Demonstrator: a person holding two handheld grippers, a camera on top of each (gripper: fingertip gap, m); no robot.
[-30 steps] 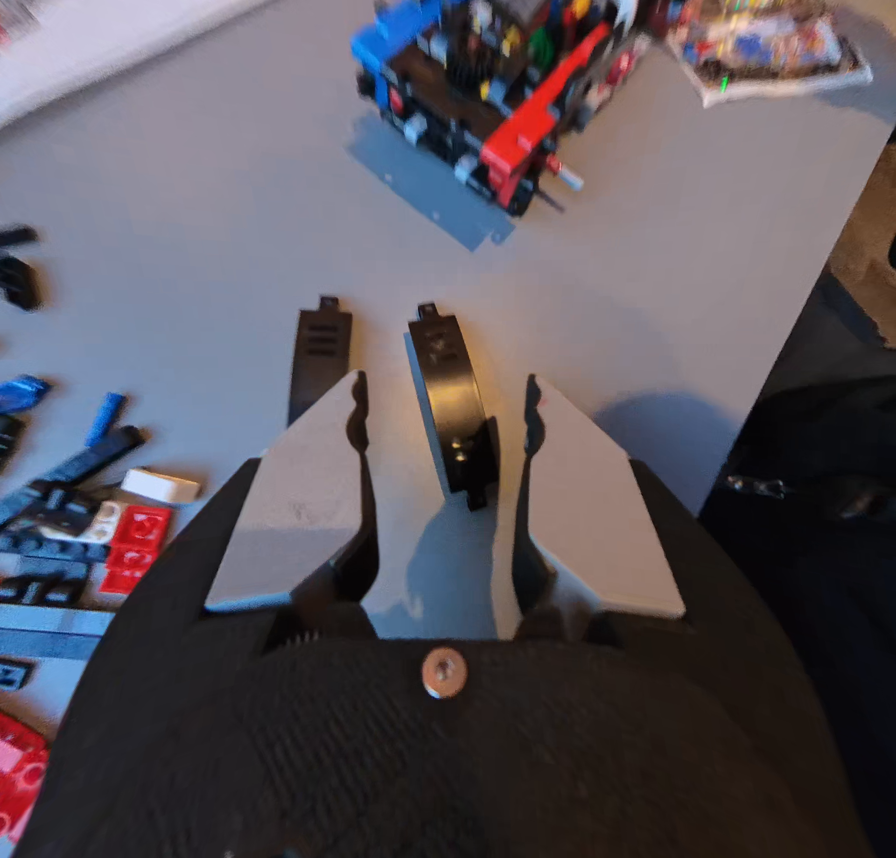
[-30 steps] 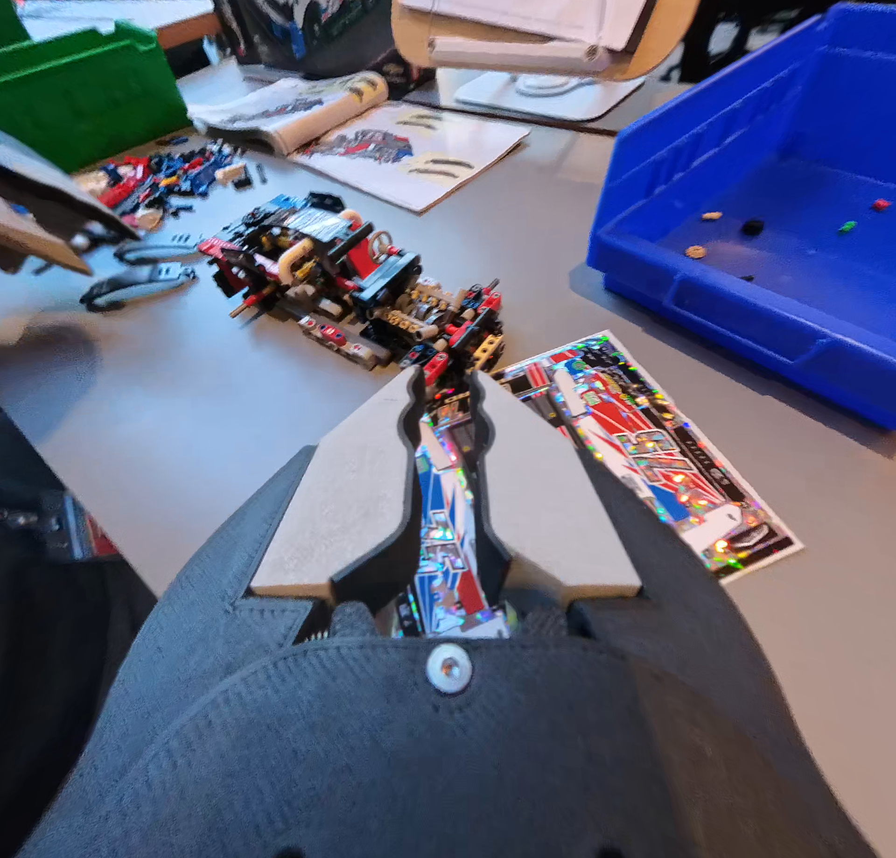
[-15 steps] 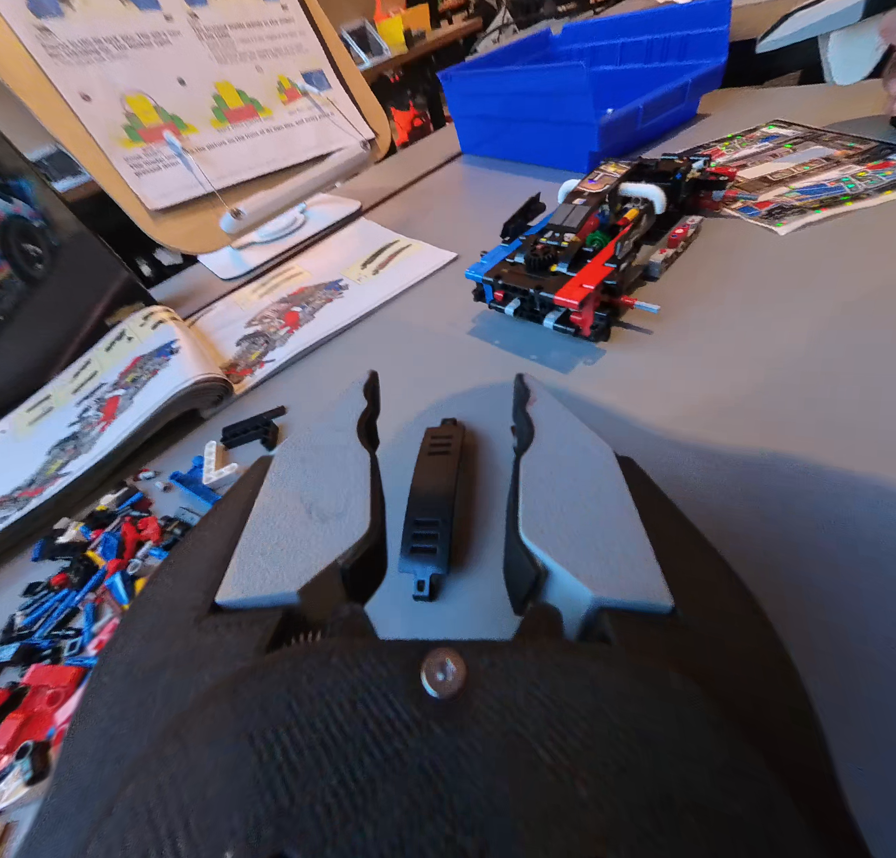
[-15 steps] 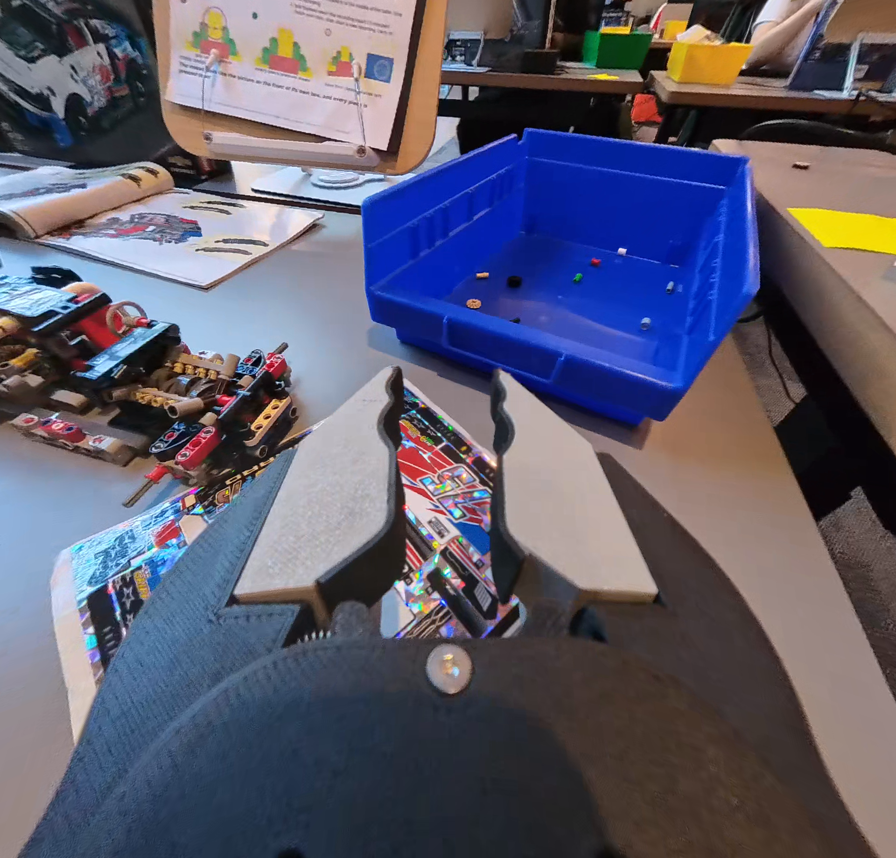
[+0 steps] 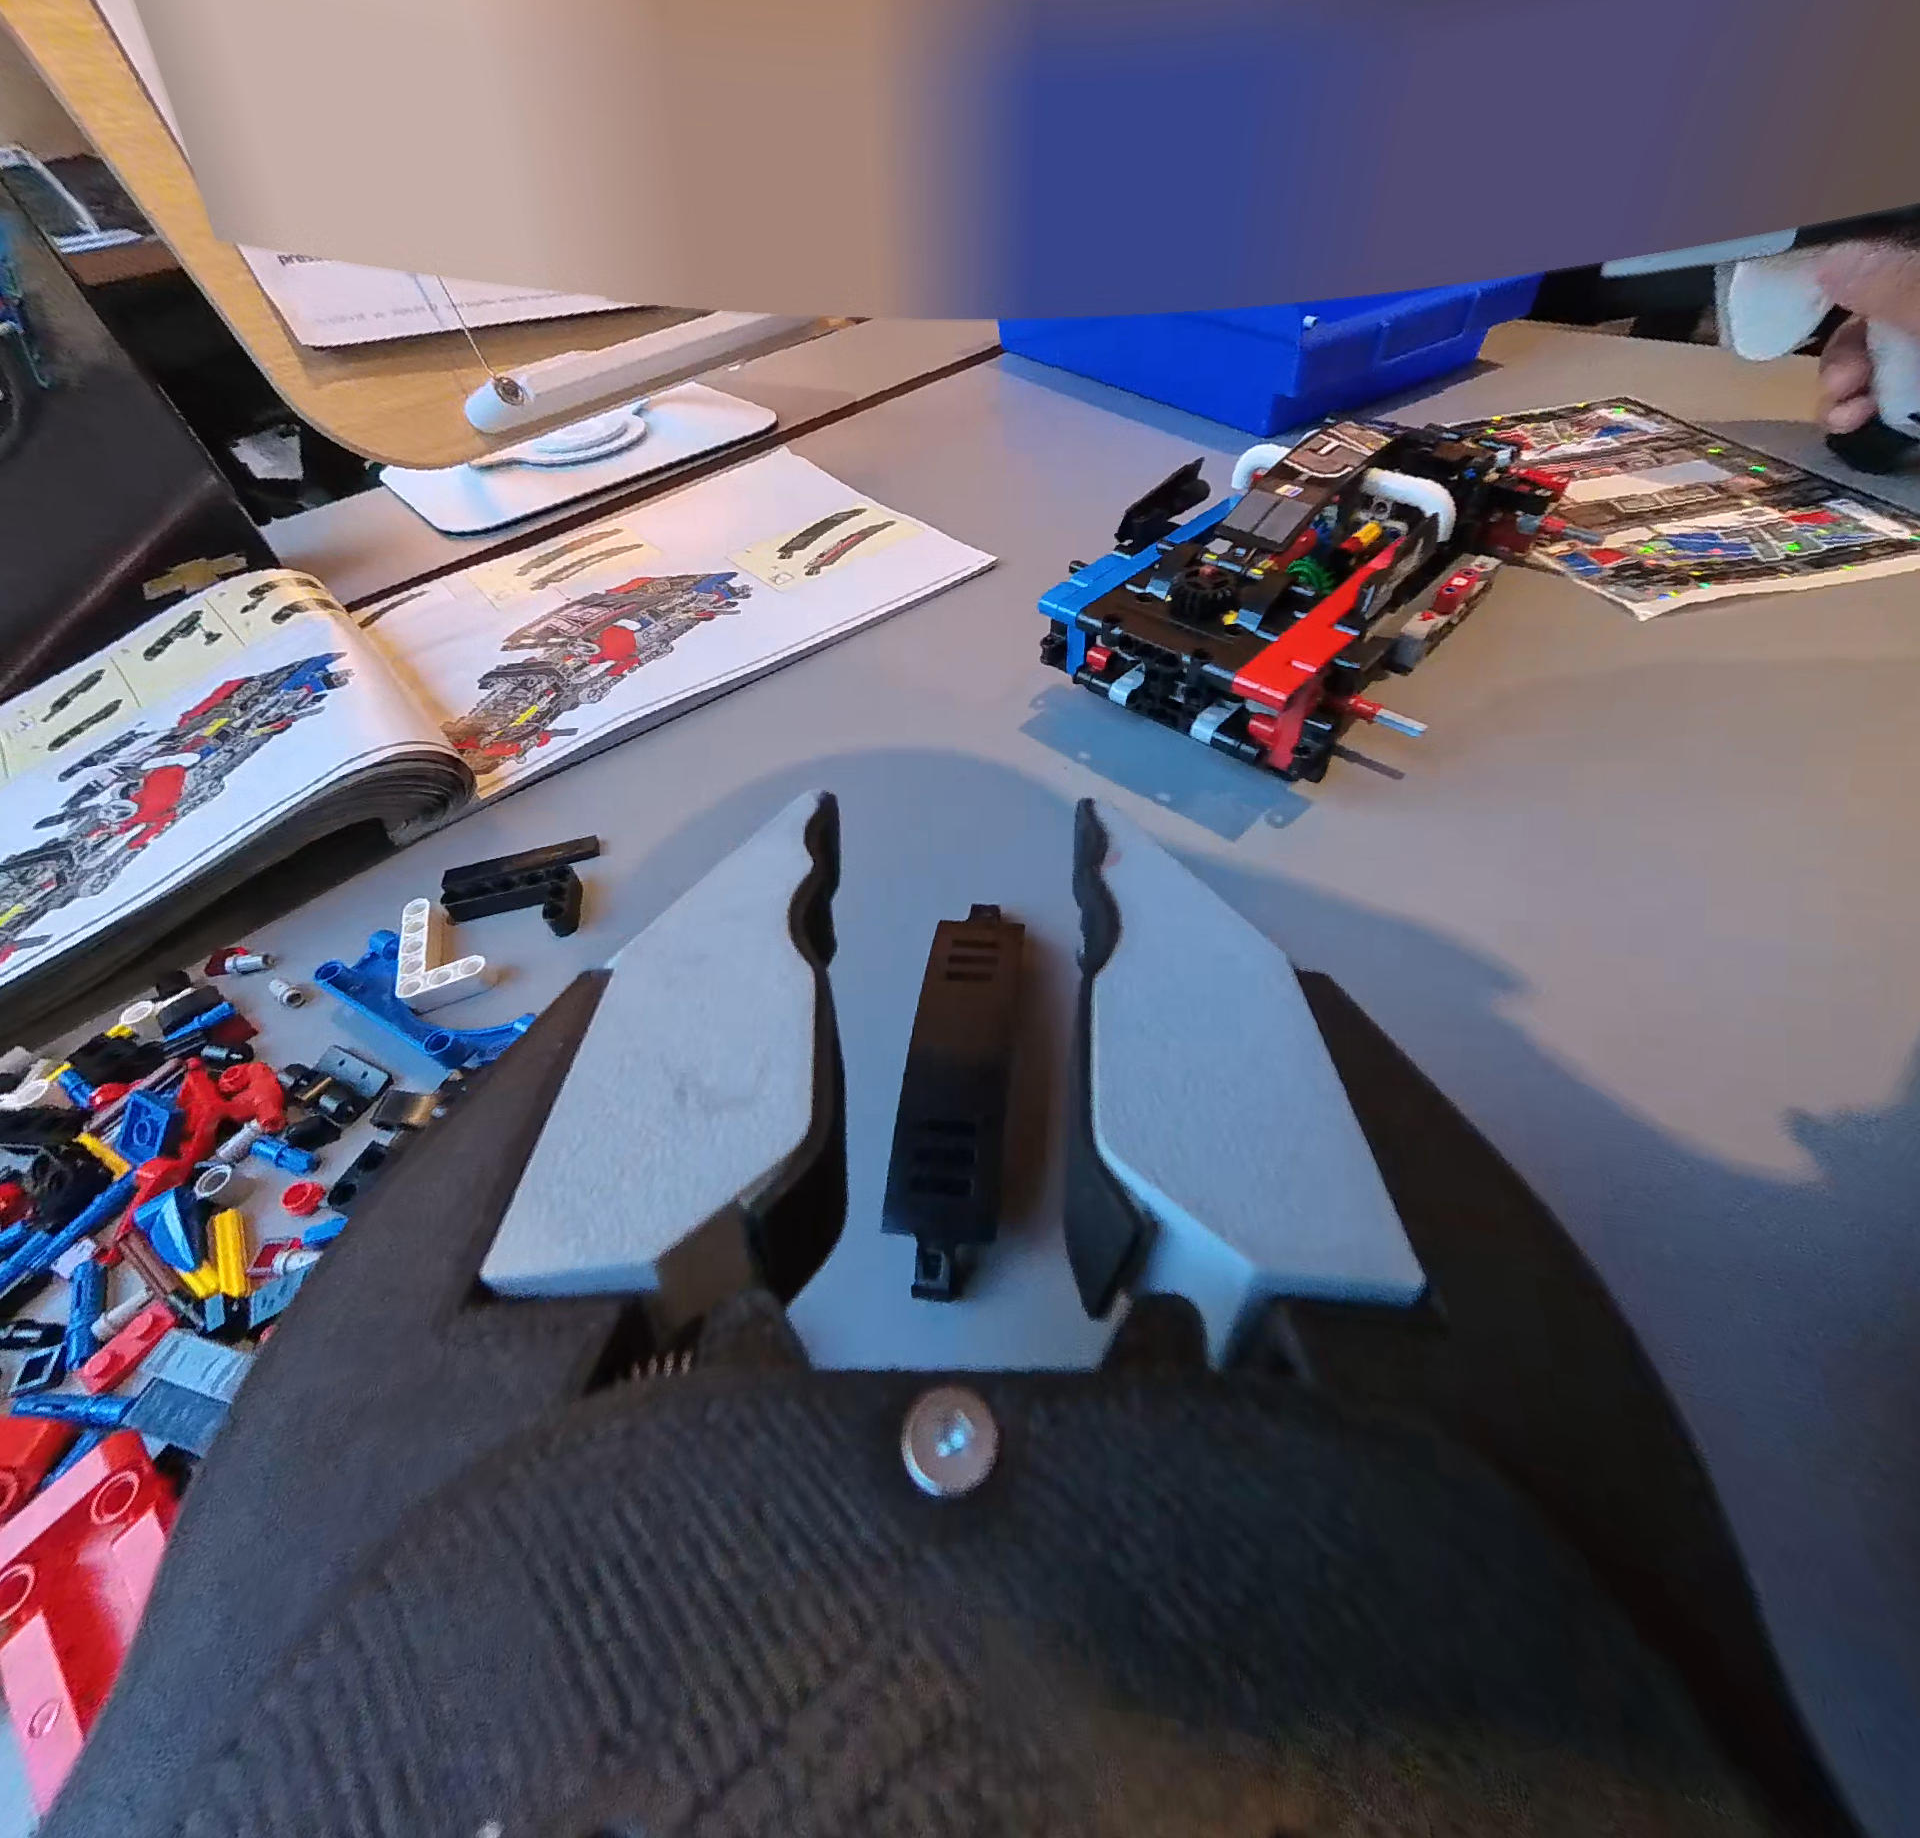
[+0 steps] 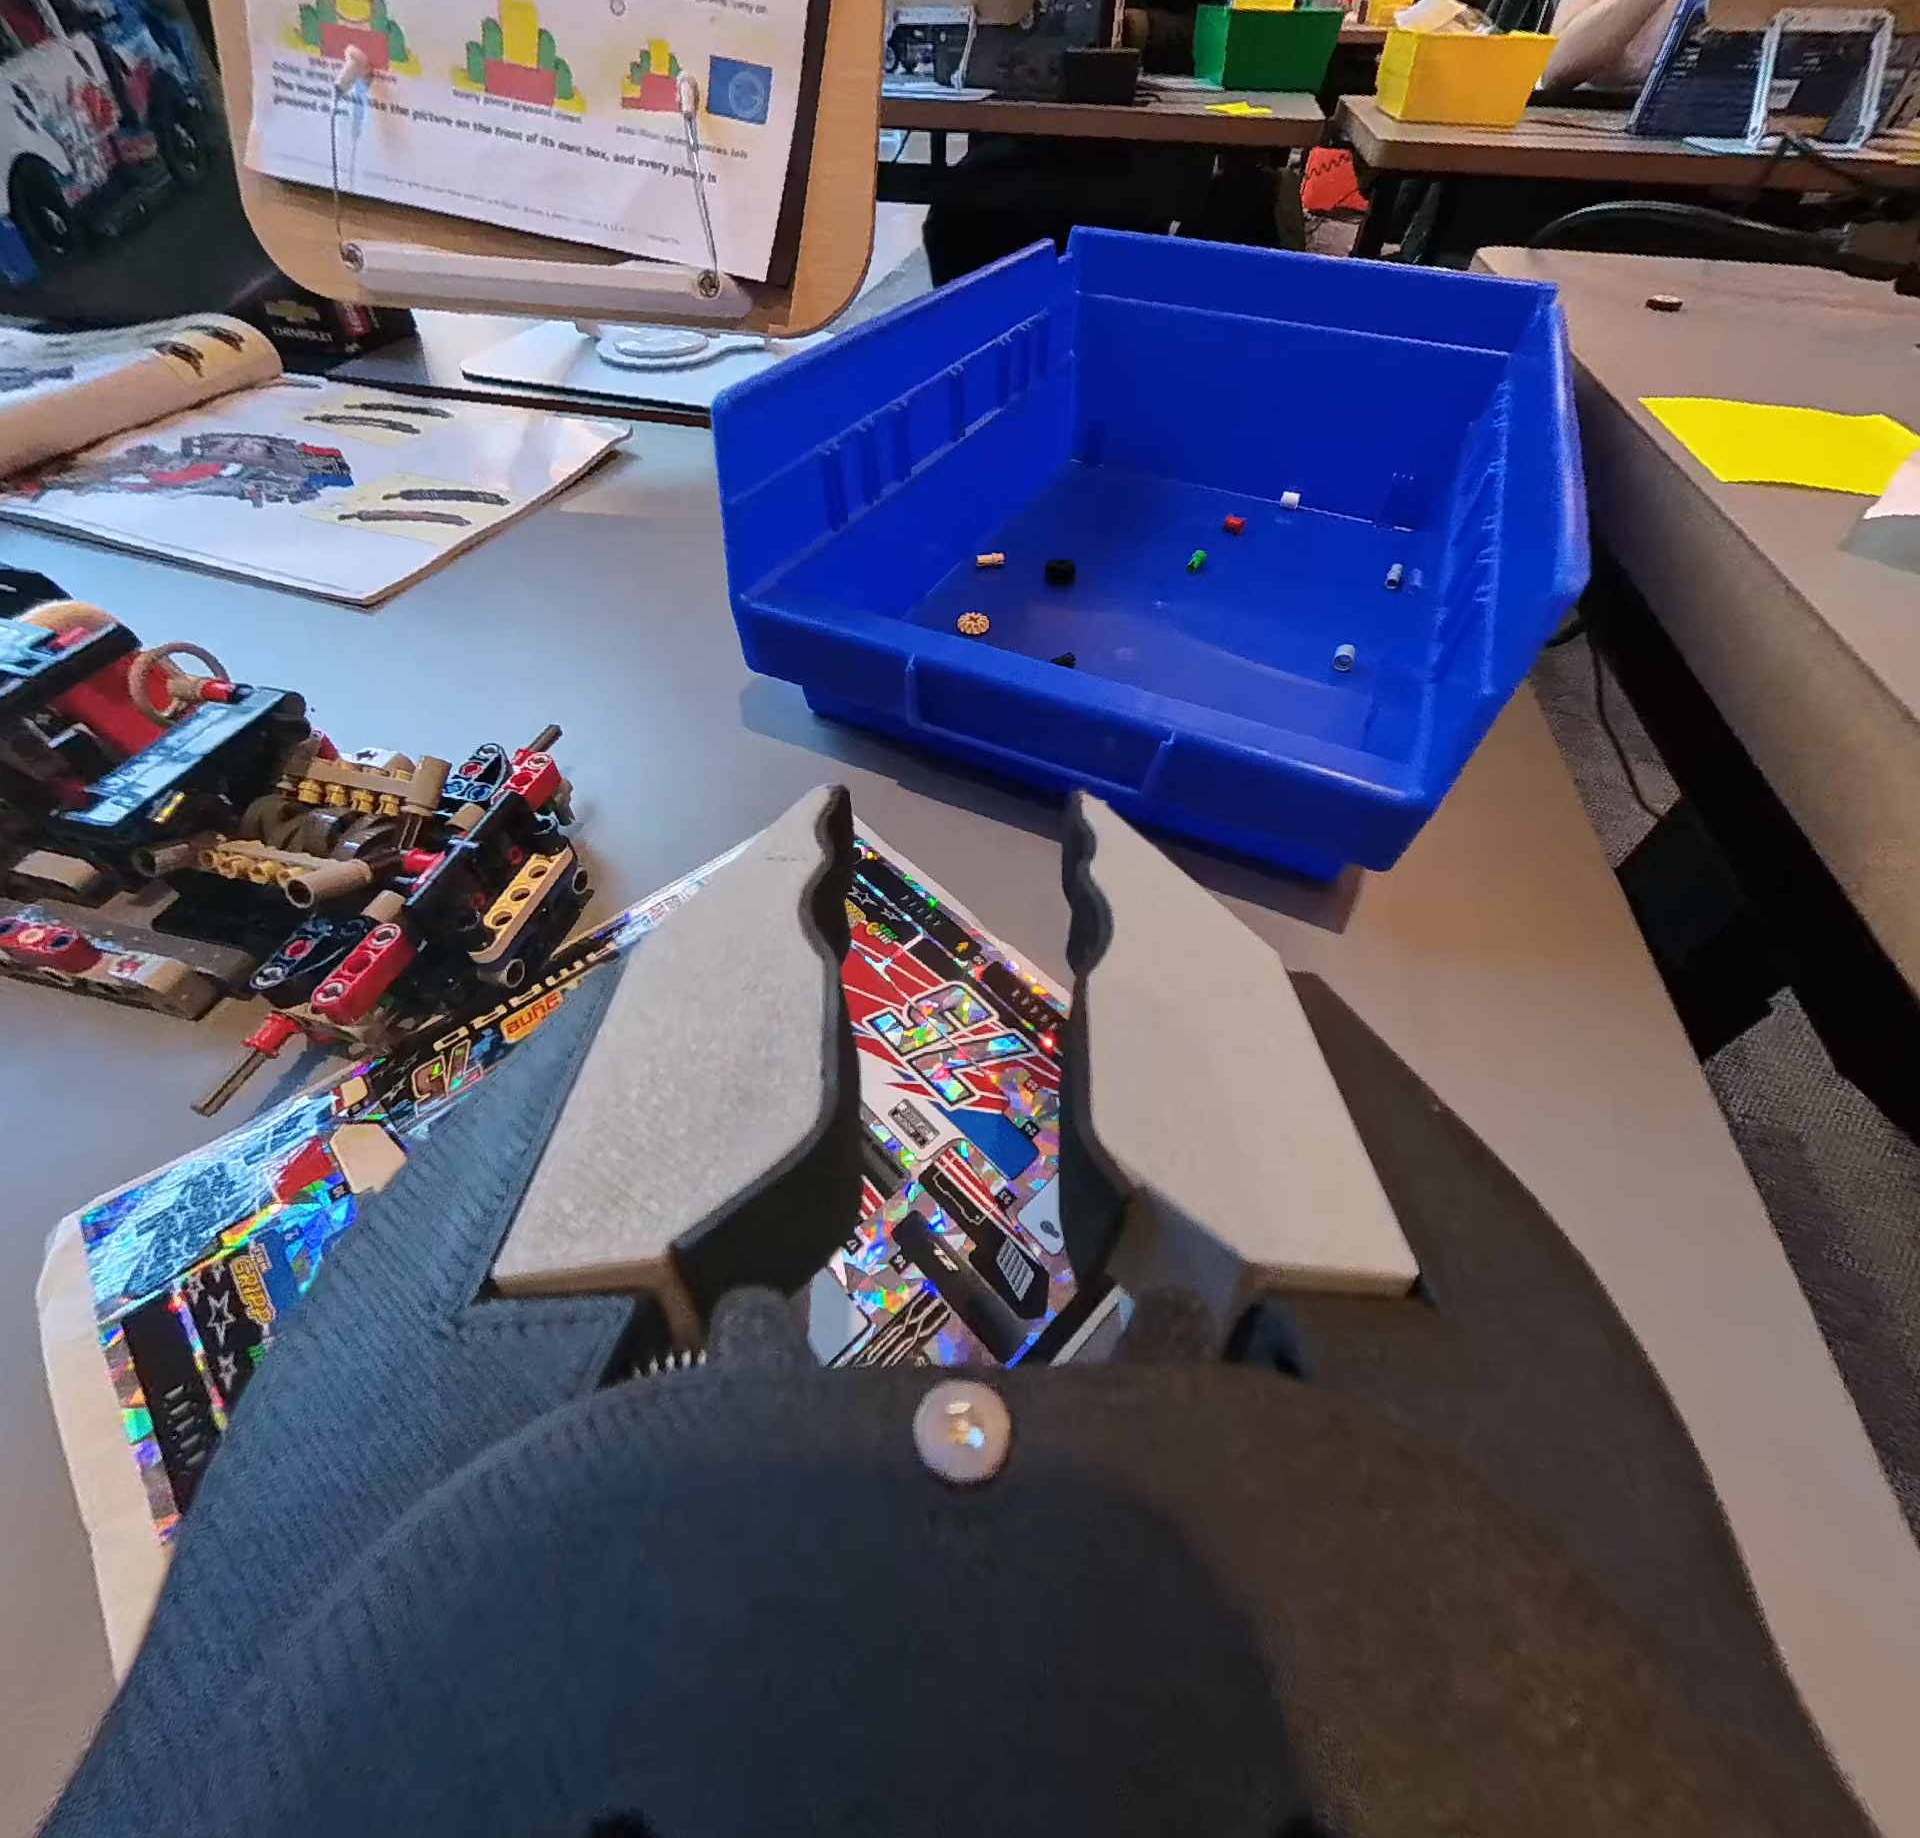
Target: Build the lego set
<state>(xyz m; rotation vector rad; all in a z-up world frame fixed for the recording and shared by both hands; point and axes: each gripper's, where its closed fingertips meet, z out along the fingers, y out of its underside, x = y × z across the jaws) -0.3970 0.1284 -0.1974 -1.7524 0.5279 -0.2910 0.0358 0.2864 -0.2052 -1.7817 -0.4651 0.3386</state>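
Left wrist view: your left tongs [image 5: 951, 832], spread apart, are straddling a black curved panel [image 5: 958, 1071] lying on the surface, well short of the partly built car [image 5: 1278, 593]; closing on it looks next.

Right wrist view: your right tongs [image 6: 954, 832], also apart and empty, are hovering over the sticker sheet [image 6: 956, 1050] beside the car [image 6: 260, 832].

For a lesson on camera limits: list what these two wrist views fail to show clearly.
- Left wrist view: a blur patch hides most of the blue bin.
- Right wrist view: the left edge cuts off the car model; the right gripper covers part of the sticker sheet.
- Bin's loose bits: too small to identify.
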